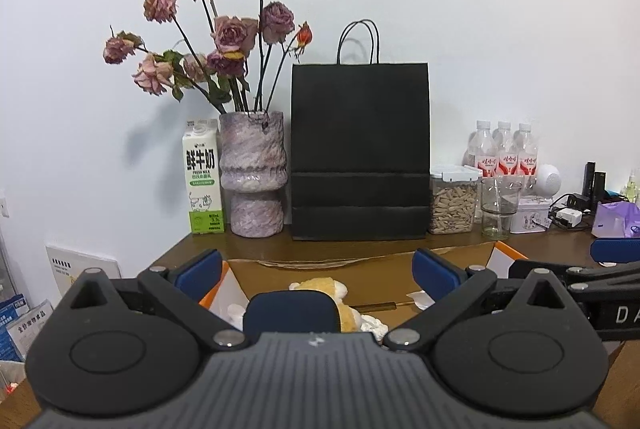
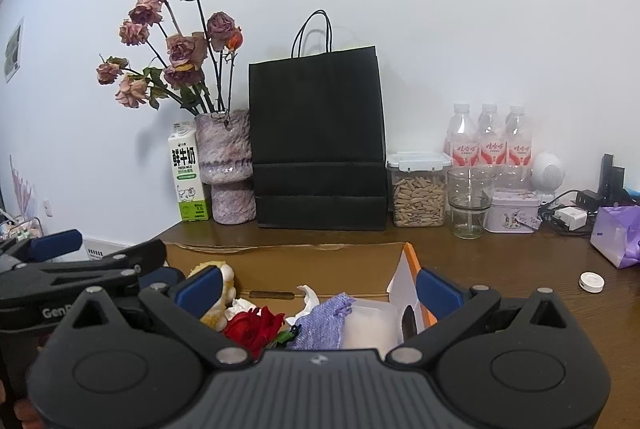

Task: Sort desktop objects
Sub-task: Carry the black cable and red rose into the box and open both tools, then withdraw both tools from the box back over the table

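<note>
An open cardboard box [image 2: 280, 265] with orange-edged flaps lies on the brown desk below both grippers. It holds a yellow plush toy [image 2: 218, 295], a red fabric flower [image 2: 256, 325], a purple knitted cloth [image 2: 324, 317], a white plastic tub [image 2: 372, 325] and crumpled white paper [image 2: 308, 297]. My right gripper [image 2: 319, 289] is open over the box, nothing between its blue pads. My left gripper [image 1: 316, 271] is open too, above the plush toy [image 1: 324, 287] and apart from it. In the left wrist view a blue pad [image 1: 616, 249] of the right gripper shows at the right edge.
Along the wall stand a milk carton [image 2: 186, 177], a vase of dried roses [image 2: 228, 165], a black paper bag [image 2: 318, 141], a jar of seeds [image 2: 418, 191], a glass [image 2: 468, 201], three water bottles [image 2: 490, 137] and a tin [image 2: 512, 215]. A purple tissue pack [image 2: 616, 233], chargers and a white cap [image 2: 591, 282] lie at right.
</note>
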{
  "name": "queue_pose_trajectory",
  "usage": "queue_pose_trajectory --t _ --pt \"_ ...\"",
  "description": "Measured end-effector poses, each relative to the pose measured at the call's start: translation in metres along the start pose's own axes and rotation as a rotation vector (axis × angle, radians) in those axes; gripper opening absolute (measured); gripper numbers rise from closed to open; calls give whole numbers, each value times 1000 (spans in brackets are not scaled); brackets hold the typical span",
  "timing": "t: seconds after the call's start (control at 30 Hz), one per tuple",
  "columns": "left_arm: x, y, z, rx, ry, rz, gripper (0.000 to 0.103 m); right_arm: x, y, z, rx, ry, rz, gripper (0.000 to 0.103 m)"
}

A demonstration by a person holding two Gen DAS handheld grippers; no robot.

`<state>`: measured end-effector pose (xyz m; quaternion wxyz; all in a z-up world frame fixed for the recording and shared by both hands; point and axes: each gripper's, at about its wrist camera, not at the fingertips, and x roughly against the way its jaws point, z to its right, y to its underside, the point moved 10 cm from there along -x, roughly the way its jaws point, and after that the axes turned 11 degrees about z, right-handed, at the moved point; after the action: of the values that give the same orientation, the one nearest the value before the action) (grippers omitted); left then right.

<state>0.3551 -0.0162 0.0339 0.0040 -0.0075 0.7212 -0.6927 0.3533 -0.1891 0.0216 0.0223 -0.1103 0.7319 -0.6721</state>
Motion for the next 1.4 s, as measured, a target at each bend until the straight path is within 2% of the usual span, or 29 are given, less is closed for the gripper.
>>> queue_pose_trajectory --t 0.3,0.53,0.77,1.07,1.4 --pt "18 3 -7 -18 4 28 103 17 10 -1 42 9 5 103" --pt "35 21 -14 -19 32 7 103 31 23 -3 68 2 -3 103" --pt "47 23 -22 -3 27 28 103 43 41 -1 87 21 -26 103" --pt "62 27 -19 -34 13 42 103 63 57 -10 148 34 -27 103" --pt "85 38 -17 -48 5 13 103 79 74 -21 210 44 -77 103"
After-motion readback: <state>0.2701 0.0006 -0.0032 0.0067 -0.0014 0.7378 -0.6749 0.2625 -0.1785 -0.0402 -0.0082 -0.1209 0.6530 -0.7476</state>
